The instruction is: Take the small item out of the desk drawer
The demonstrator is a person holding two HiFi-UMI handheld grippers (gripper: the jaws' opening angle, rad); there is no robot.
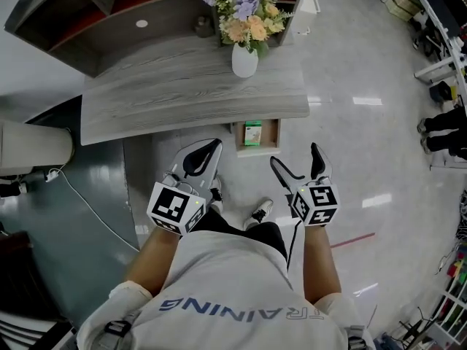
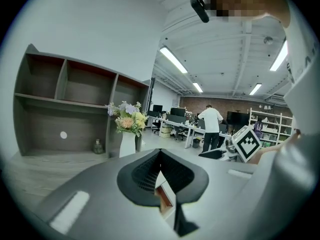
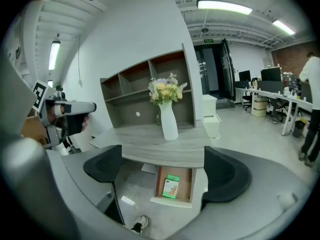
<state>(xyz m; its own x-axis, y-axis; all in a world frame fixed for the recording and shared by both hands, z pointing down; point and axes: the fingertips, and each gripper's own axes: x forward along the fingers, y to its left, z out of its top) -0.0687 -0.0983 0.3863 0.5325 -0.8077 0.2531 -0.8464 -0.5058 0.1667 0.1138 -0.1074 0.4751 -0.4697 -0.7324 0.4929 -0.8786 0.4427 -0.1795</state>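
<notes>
Under the front edge of the grey wood-grain surface (image 1: 182, 93), at my twelve o'clock, the open brown wooden drawer (image 1: 273, 133) holds a small flat rectangular box (image 1: 253, 132). The box is green along its top and pale below, and it lies flat, well apart from both tongs. My right tongs (image 1: 295, 155) stand wide open and empty. My left tongs (image 1: 204, 155) are closed on nothing.

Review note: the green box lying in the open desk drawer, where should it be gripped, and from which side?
Grip the green box across its narrower width, coming down from above. It lies flat, face up, in the drawer, whose side walls likely block a sideways approach, and only the top is open. The right gripper, jaws apart, looks better placed.
</notes>
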